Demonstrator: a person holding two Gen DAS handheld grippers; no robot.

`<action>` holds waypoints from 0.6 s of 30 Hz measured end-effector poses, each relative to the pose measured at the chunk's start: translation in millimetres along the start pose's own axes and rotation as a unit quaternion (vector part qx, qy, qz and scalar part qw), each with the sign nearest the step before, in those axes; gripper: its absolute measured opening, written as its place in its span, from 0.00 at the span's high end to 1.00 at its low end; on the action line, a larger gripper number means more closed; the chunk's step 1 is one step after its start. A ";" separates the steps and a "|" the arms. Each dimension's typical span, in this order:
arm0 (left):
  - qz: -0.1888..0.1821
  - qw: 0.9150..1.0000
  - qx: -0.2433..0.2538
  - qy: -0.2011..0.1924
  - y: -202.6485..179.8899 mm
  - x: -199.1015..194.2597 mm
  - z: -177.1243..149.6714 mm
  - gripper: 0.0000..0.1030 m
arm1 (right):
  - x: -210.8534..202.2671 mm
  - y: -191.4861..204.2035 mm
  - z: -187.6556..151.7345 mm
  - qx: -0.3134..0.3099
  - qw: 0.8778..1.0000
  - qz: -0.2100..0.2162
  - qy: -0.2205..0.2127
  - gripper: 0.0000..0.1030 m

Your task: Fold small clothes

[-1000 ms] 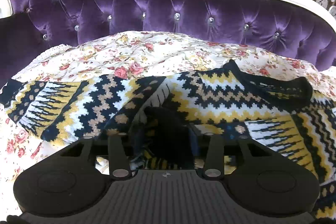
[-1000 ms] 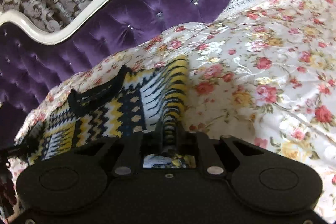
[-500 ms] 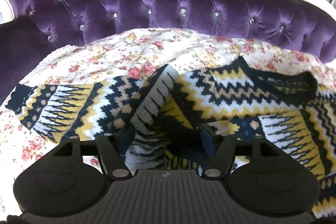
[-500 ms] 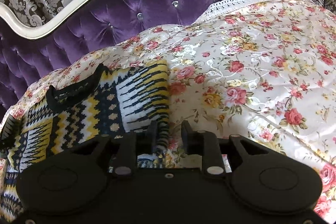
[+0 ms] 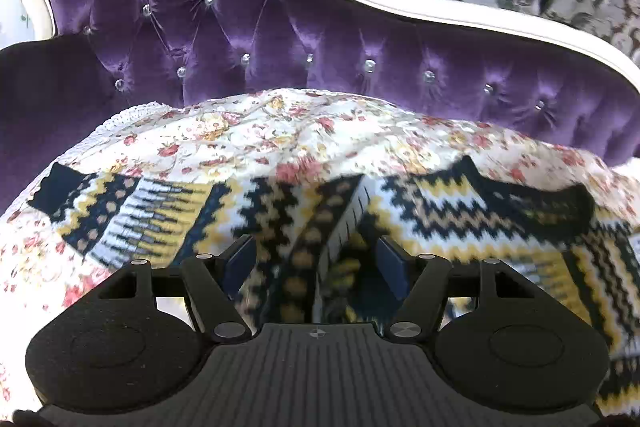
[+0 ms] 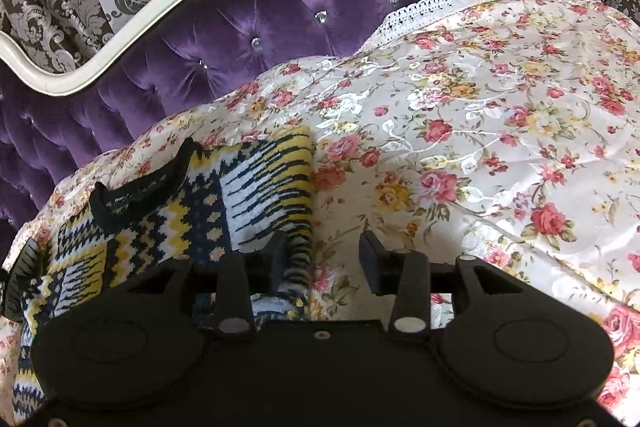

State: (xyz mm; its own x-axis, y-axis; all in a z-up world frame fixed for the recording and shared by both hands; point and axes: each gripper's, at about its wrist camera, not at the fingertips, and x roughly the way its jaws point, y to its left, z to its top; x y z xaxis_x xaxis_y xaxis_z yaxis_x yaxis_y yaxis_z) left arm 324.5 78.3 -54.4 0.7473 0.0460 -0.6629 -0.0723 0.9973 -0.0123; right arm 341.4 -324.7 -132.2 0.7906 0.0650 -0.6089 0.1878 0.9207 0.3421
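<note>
Right wrist: tongs [image 6: 324, 259] parted, sweater [image 6: 256, 187] edge seemingly released.

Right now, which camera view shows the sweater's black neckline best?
The right wrist view: the black neckline lies sharp and unobstructed there, with a small label visible inside it. The left wrist view shows the same neckline near its right edge, blurred, so the label cannot be made out.

- A bed with a floral bedspread [image 6: 480, 131] carries everything; its purple tufted headboard [image 5: 280, 39] rises beyond both claws.
- A zigzag-patterned sweater [image 5: 440, 211] lies flat on the bedspread, ahead of the left claw and to the left of the right claw.
</note>
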 end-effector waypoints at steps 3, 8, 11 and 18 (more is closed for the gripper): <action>-0.010 1.000 0.011 -0.004 -2.0 -12.4 -16.6 0.37 | -3.2 4.3 0.1 -0.007 1.000 0.004 -0.007 0.51; -0.042 0.997 0.060 -0.005 -16.3 -13.9 -38.5 0.39 | -3.6 8.0 -2.0 -0.010 1.000 0.012 -0.006 0.46; -0.045 0.995 0.088 -0.012 -25.5 -8.1 -43.8 0.39 | -4.2 7.9 -2.8 -0.008 1.000 0.014 -0.005 0.46; -0.023 0.993 0.118 -0.019 -37.8 12.6 -42.8 0.39 | -5.4 7.3 -2.4 -0.003 1.000 0.019 -0.006 0.46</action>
State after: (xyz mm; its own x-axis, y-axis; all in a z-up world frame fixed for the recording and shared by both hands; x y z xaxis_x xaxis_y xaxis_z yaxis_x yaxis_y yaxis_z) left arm 308.4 38.7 -94.3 0.7715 -0.0019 -0.6362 0.1157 0.9837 0.1375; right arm 337.0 -317.4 -128.2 0.8035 0.0965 -0.5874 0.1528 0.9203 0.3602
